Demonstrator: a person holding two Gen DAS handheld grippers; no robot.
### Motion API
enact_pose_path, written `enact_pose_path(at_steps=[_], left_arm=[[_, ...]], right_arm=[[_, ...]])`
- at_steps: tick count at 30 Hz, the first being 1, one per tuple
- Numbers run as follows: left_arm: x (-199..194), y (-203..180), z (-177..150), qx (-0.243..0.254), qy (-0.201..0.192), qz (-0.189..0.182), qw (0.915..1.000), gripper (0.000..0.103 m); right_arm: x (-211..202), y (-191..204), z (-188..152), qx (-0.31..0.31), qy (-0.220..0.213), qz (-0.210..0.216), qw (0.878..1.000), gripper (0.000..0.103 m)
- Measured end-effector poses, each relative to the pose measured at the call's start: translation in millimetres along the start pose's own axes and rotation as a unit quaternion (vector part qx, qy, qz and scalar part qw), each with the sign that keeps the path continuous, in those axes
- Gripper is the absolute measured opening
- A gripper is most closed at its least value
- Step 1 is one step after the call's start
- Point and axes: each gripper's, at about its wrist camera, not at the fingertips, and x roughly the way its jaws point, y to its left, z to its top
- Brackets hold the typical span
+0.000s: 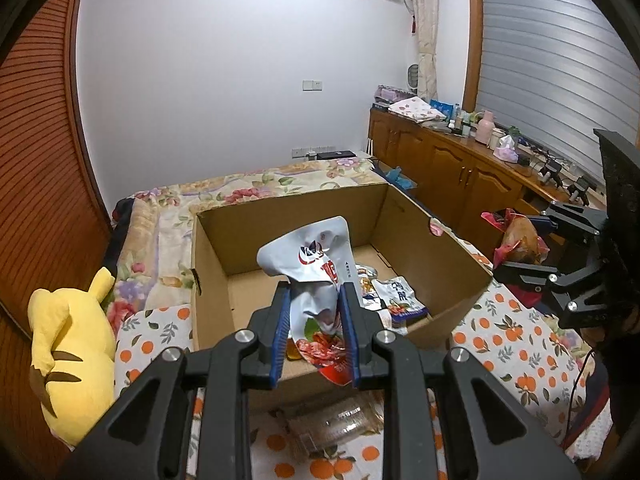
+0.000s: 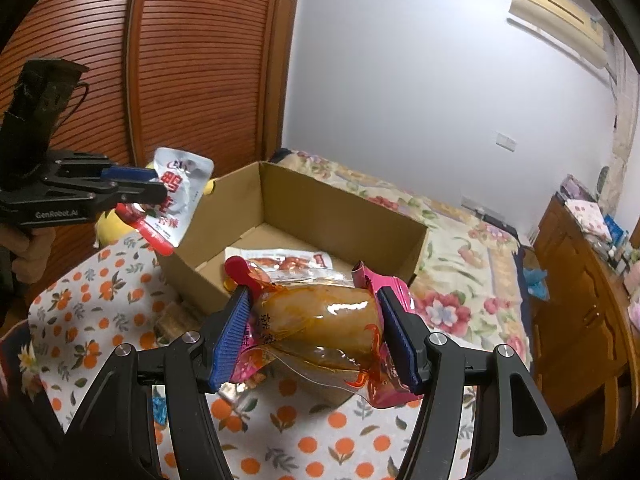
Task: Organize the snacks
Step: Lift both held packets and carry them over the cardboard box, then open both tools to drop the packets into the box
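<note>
Left gripper (image 1: 314,300), blue pads pinching a silver-white snack pouch (image 1: 316,268), crumpled, held up over the near wall of the cardboard box (image 1: 440,240). Right gripper (image 2: 314,304) clamped on a bulky clear pack of brown food with pink ends (image 2: 320,320), held above the box's near right corner. Box sits open on an orange-print cloth (image 1: 516,344) covering the bed. A few flat packets (image 1: 400,300) lie on the box floor toward its right side. Yellow plush toy (image 1: 72,356) by the cloth's left edge. Wooden cabinets (image 1: 448,160) along the far right wall.
</note>
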Motion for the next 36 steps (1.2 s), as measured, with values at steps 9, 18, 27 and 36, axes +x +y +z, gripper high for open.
enact_pose_path(at_steps=[9,18,27,36], left_arm=[[39.3,18.1,7.2,-0.012,0.013,0.001,0.9998,0.022],[65.8,23.4,-0.3,-0.009,0.034,0.011,0.9993,0.023],[66.2,28.0,-3.3,-0.018,0.038,0.012,0.9991,0.025],[50.5,30.2,-10.5,-0.017,0.033,0.014,0.9992,0.027]], right_arm=[[35.4,-4.3,19.0,-0.003,0.004,0.016,1.000,0.065],[85.8,-0.5,28.6,0.006,0.025,0.047,0.999,0.066],[122.7,14.0,24.5,0.022,0.058,0.070,0.996,0.066],[137.6,16.3,21.2,0.047,0.077,0.085,0.992,0.067]])
